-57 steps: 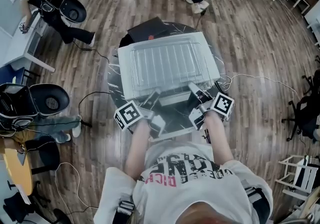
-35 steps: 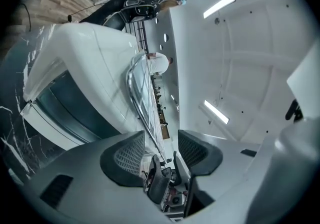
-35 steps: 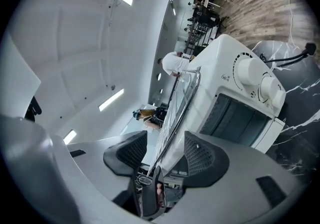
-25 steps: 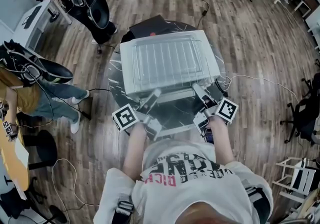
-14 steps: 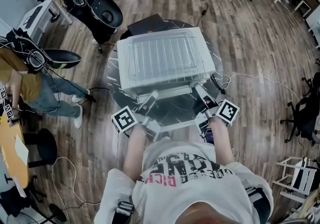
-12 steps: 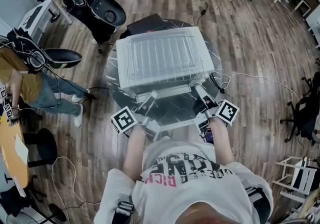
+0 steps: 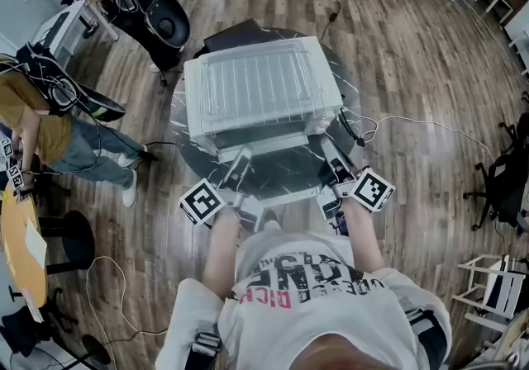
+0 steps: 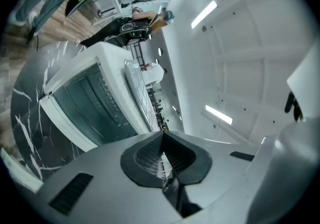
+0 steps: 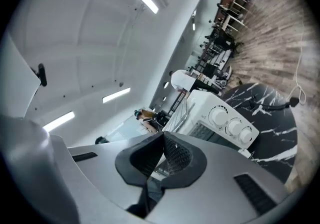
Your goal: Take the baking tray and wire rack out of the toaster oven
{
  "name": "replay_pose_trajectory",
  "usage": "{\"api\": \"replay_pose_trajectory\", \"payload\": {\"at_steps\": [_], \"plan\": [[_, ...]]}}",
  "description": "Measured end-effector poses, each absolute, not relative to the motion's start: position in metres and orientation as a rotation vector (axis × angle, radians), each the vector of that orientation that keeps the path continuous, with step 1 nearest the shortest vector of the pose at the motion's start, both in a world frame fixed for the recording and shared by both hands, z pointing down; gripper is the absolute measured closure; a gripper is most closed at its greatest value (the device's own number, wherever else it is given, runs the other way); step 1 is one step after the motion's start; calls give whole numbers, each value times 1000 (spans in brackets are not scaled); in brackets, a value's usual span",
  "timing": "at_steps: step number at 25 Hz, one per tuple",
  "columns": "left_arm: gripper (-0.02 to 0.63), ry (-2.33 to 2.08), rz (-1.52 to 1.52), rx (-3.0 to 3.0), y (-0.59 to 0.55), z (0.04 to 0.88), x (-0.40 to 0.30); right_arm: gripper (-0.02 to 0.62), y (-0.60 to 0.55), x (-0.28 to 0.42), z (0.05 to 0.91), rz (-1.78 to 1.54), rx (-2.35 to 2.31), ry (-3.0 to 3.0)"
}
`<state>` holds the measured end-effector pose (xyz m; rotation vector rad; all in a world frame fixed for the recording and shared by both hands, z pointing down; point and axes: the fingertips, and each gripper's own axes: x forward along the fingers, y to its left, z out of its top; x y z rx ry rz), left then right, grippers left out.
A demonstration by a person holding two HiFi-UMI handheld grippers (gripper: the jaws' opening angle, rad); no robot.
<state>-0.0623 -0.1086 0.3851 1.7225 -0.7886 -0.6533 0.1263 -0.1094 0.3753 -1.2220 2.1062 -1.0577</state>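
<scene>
The left gripper [image 7: 243,158] and the right gripper [image 7: 330,151] both hold their fingers shut, tip against tip, with nothing gripped between them. They have just closed. The wire rack [image 7: 256,83] lies on top of the toaster oven [image 7: 264,139], which stands on the round dark surface [image 7: 285,174]. One second ago the fingers stood apart.

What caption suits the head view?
A person's left gripper and right gripper, jaws just closed on nothing, face a white toaster oven on a dark table.
</scene>
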Motion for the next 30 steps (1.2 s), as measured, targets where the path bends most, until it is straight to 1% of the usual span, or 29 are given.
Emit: {"api": "replay_pose_trajectory", "payload": {"at_steps": [5,10,17,21,24,30], "plan": [[603,-1146,-414,2044,-94,370,-64,594,-85,132,366,-826,-1411,2334],[603,-1444,-162,2328,-71,349,-45,594,-61,141,345,-533,-1471,2496],[603,-1616,-14,2504,-29,327,-13,594,-20,141,334,-302,-1480,2635],[603,-1647,43,2560,-2,322,5,594,5,134,333,-293,-1436,2678],[603,-1616,5,2553,16,324,17,594,21,130,335,-332,-1376,2679],[603,-1591,31,2554,51,334,22,594,59,119,345,-396,-1298,2702]]}}
